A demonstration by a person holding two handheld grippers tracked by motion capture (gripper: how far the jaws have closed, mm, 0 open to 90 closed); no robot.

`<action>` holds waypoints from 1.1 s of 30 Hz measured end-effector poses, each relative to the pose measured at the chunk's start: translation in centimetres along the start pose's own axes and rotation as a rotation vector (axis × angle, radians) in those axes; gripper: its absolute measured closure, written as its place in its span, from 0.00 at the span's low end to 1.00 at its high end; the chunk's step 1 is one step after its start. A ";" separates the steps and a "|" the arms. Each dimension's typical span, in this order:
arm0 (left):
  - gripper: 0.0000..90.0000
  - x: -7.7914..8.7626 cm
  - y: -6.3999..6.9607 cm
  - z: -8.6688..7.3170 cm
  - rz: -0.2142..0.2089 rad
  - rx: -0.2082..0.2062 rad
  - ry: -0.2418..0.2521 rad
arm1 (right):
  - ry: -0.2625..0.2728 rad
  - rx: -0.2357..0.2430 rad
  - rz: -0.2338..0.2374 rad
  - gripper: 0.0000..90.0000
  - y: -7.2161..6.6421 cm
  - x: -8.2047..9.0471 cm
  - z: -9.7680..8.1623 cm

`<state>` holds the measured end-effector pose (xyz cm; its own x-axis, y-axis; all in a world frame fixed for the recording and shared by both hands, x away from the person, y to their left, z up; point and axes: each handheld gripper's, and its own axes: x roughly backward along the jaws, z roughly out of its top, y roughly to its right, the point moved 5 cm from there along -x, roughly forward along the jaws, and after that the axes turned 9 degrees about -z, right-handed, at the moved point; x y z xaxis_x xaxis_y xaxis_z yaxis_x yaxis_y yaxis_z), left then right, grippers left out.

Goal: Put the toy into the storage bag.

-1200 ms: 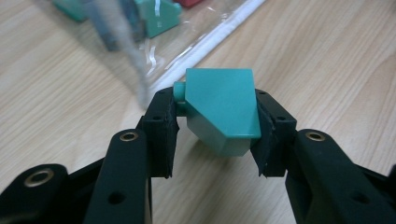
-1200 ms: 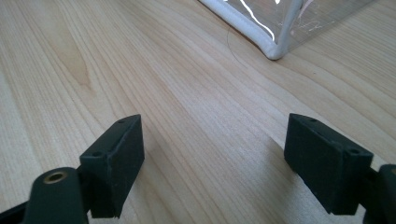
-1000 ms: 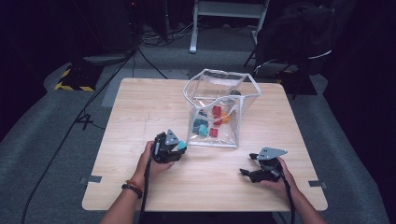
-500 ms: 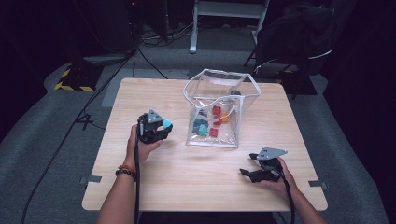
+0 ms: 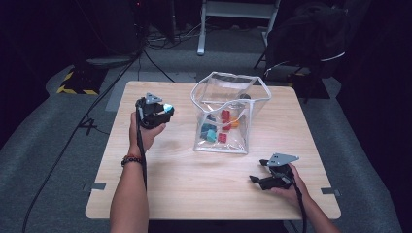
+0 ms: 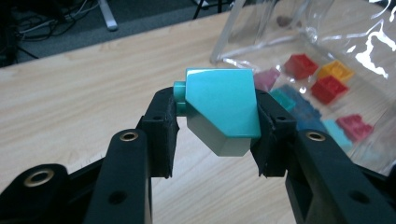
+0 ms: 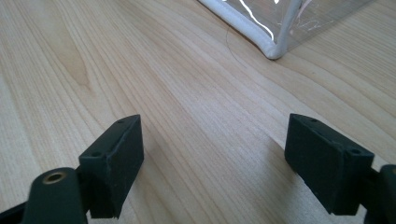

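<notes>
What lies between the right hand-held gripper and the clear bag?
Nothing: in the high view, bare wooden table separates the right hand-held gripper from the clear bag; its own view agrees.

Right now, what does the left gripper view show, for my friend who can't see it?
The left gripper pinches a teal toy block above a wooden table. Behind it stands a clear plastic bag holding red, orange and teal blocks.

The block's lower faces and both sides sat hidden behind the left gripper's pads. In the bag, glare and creased plastic blurred the bricks; the blue ones could not be counted. The right gripper view cut the bag off at its corner.
</notes>
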<state>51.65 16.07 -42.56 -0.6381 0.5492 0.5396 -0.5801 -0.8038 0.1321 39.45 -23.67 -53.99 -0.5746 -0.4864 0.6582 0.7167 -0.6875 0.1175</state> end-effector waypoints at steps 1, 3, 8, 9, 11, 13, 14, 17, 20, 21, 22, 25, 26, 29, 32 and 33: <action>0.63 0.1 0.1 0.5 -0.003 -0.002 0.009 | 0.000 0.000 0.000 0.22 0.0 0.0 0.0; 0.63 0.3 0.3 1.2 0.002 -0.009 0.017 | 0.001 0.001 0.000 0.22 0.0 0.0 0.0; 0.63 0.8 0.9 2.9 0.005 -0.019 0.045 | 0.001 0.001 0.000 0.22 0.0 0.0 0.0; 0.63 0.9 1.0 3.1 0.005 -0.020 0.046 | -0.002 -0.004 0.001 0.22 0.0 0.0 0.0; 0.63 1.1 1.1 3.6 0.009 -0.025 0.051 | -0.002 -0.003 0.001 0.22 0.0 0.0 0.0; 0.63 1.4 1.2 4.1 0.011 -0.028 0.060 | -0.002 -0.004 0.001 0.22 0.0 0.0 0.0; 0.63 1.5 1.3 4.4 0.013 -0.034 0.066 | -0.002 -0.003 0.001 0.22 0.0 0.0 0.0; 0.63 1.7 1.6 5.1 0.009 -0.038 0.080 | -0.001 -0.003 0.001 0.22 0.0 0.0 0.0; 0.63 1.9 1.8 5.6 0.008 -0.042 0.089 | -0.001 -0.003 0.001 0.22 0.0 0.0 0.0; 0.63 1.9 1.9 5.8 0.013 -0.045 0.089 | -0.001 -0.003 0.001 0.22 0.0 0.0 0.0; 0.63 2.0 1.9 5.9 0.012 -0.044 0.091 | -0.002 -0.003 0.001 0.22 0.0 0.0 0.0; 0.63 2.3 2.0 6.6 0.018 -0.043 0.101 | -0.001 -0.003 0.001 0.22 0.0 0.0 0.0; 0.63 2.4 2.0 6.8 0.018 -0.043 0.107 | -0.001 -0.003 0.001 0.22 0.0 0.0 0.0; 0.63 2.8 2.4 7.5 0.017 -0.058 0.116 | -0.001 -0.002 0.000 0.22 0.0 0.0 0.0; 0.63 3.2 2.8 8.2 0.016 -0.068 0.130 | -0.001 -0.003 0.001 0.22 0.0 0.0 0.0; 0.63 3.2 2.9 8.4 0.017 -0.071 0.132 | -0.001 -0.002 0.000 0.22 0.0 0.0 0.0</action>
<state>52.18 13.61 -33.47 -0.7064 0.5652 0.4262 -0.6002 -0.7974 0.0627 39.44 -23.66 -54.01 -0.5740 -0.4863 0.6589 0.7159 -0.6886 0.1155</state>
